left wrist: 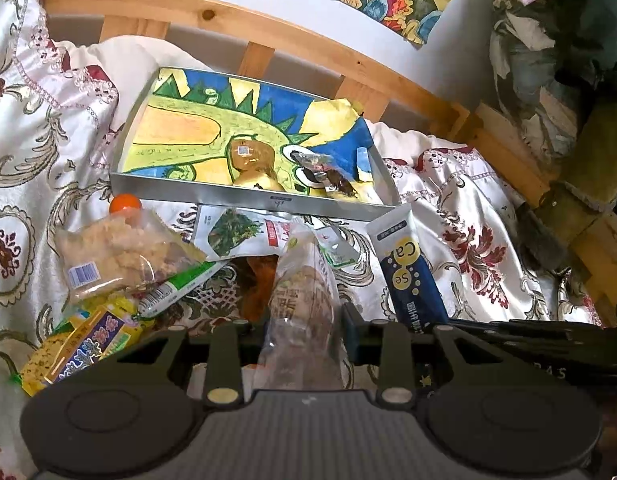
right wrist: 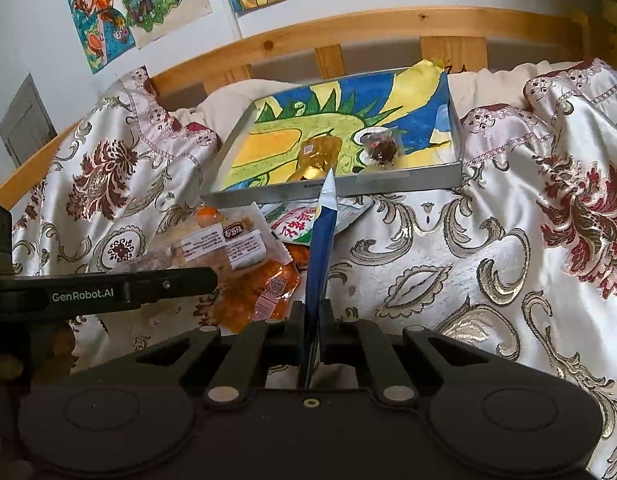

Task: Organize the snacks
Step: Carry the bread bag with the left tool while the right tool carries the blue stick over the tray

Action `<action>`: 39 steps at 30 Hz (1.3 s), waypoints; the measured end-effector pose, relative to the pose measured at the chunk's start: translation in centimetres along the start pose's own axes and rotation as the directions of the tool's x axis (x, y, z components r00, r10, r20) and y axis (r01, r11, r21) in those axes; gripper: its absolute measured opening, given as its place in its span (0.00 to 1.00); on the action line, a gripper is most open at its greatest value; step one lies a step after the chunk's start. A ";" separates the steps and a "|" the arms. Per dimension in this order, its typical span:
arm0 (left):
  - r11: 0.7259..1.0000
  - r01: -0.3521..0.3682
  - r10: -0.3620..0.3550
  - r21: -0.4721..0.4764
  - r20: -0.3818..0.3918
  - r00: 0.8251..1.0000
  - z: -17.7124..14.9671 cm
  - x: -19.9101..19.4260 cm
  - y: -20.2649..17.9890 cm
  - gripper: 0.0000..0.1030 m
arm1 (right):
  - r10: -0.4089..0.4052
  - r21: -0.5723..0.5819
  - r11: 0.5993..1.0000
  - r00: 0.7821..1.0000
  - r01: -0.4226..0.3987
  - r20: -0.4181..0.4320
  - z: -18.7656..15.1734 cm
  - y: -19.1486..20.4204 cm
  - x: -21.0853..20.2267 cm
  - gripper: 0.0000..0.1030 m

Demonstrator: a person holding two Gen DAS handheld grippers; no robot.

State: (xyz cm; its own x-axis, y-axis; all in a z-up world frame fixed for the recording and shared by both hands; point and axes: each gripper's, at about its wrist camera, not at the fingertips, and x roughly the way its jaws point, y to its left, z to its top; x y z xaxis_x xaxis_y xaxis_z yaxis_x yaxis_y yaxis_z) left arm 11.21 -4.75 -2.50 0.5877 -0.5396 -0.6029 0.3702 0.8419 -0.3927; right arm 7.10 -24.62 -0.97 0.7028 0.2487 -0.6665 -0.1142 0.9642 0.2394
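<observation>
A grey tray [left wrist: 244,196] lined with a dinosaur drawing lies on the bed, also in the right wrist view [right wrist: 388,182]. It holds a golden packet [left wrist: 250,156] and a dark wrapped snack [left wrist: 328,176]. My left gripper [left wrist: 302,320] is shut on a clear bread bag [left wrist: 300,292] above a snack pile. My right gripper [right wrist: 312,316] is shut on a blue and white Ca sachet [right wrist: 322,240], held edge-on and upright; it also shows in the left wrist view [left wrist: 408,264].
Loose snacks lie in front of the tray: a clear bag of crisp pieces [left wrist: 120,252], a green vegetable packet [left wrist: 236,232], yellow packets [left wrist: 84,340], an orange packet [right wrist: 260,292]. A wooden bed rail [left wrist: 268,28] stands behind. The floral bedspread [right wrist: 488,260] spreads right.
</observation>
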 end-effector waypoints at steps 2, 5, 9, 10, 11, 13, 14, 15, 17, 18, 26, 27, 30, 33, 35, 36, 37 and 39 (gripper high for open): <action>1.000 -0.002 0.002 0.000 0.008 1.000 0.2 -0.2 -0.2 0.35 | 0.002 0.002 1.000 1.000 -0.002 0.008 0.0 -0.2 -0.3 0.05; 1.000 0.004 -0.003 -0.009 0.023 1.000 1.2 -0.2 -0.5 0.35 | 0.008 -0.004 1.000 1.000 -0.008 0.027 0.5 -0.4 -0.7 0.05; 1.000 -0.004 0.005 -0.017 0.079 0.997 3.2 -0.1 -0.9 0.35 | 0.002 -0.027 1.000 0.998 -0.001 0.058 2.3 -0.6 -0.9 0.05; 1.000 -0.012 0.013 -0.016 0.102 0.995 4.0 0.1 -1.0 0.35 | 0.002 -0.034 0.999 0.998 0.000 0.066 2.7 -0.7 -0.8 0.05; 1.000 -0.019 0.021 -0.014 0.121 0.992 4.7 0.4 -1.1 0.35 | 0.001 -0.045 0.999 0.997 0.002 0.075 3.4 -0.8 -0.7 0.05; 0.999 -0.035 0.036 -0.009 0.151 0.988 6.3 1.2 -1.4 0.35 | -0.003 -0.064 0.998 0.996 0.009 0.092 4.7 -1.0 -0.5 0.05; 0.999 -0.041 0.041 -0.003 0.165 0.985 7.2 1.7 -1.6 0.35 | -0.005 -0.070 0.997 0.995 0.012 0.100 5.4 -1.2 -0.3 0.05; 0.999 -0.046 0.045 0.002 0.174 0.984 7.9 2.1 -1.7 0.35 | -0.009 -0.075 0.997 0.994 0.017 0.108 6.2 -1.4 0.0 0.05; 0.998 -0.060 0.055 0.017 0.193 0.980 9.6 3.3 -2.1 0.35 | -0.019 -0.083 0.996 0.992 0.030 0.125 7.8 -2.0 0.5 0.05; 0.998 -0.066 0.060 0.022 0.201 0.978 10.3 4.0 -2.2 0.35 | -0.026 -0.088 0.995 0.991 0.038 0.133 8.6 -2.3 0.9 0.05; 0.991 -0.131 0.123 0.026 0.202 0.972 14.1 9.9 -2.7 0.35 | -0.100 -0.044 0.993 0.988 0.106 0.117 15.3 -6.4 6.4 0.05; 0.990 -0.137 0.130 0.023 0.197 0.972 14.3 10.6 -2.7 0.35 | -0.114 -0.040 0.992 0.987 0.119 0.111 15.9 -6.9 7.3 0.05; 0.989 -0.149 0.146 -0.001 0.177 0.973 14.9 12.6 -2.4 0.35 | -0.129 -0.030 0.991 0.985 0.134 0.114 17.1 -7.8 9.2 0.05; 0.986 -0.167 0.166 -0.009 0.165 0.972 15.2 14.4 -2.4 0.35 | -0.148 -0.014 0.988 0.982 0.151 0.115 17.6 -8.9 10.8 0.05; 0.985 -0.170 0.168 0.000 0.157 0.973 15.3 15.4 -2.6 0.35 | -0.154 -0.004 0.988 0.982 0.155 0.106 17.6 -9.4 11.5 0.05; 0.985 -0.173 0.169 0.010 0.154 0.973 15.3 15.9 -2.7 0.35 | -0.156 -0.007 0.988 0.982 0.157 0.106 17.5 -9.6 11.7 0.05; 0.984 -0.178 0.173 0.018 0.154 0.973 15.3 16.3 -2.8 0.35 | -0.156 -0.013 0.987 0.982 0.158 0.107 17.3 -9.7 11.8 0.05; 0.983 -0.183 0.176 0.031 0.150 0.973 15.4 17.1 -2.9 0.35 | -0.159 -0.028 0.986 0.982 0.163 0.105 17.0 -9.7 12.2 0.05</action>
State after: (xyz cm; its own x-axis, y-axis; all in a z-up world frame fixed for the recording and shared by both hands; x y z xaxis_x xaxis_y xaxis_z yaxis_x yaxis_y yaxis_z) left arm 31.25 -16.32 -1.04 0.7446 -0.3756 -0.5519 0.2785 0.9261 -0.2545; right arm 28.66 -32.53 0.58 0.7818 0.0808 -0.6183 -0.0174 0.9940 0.1079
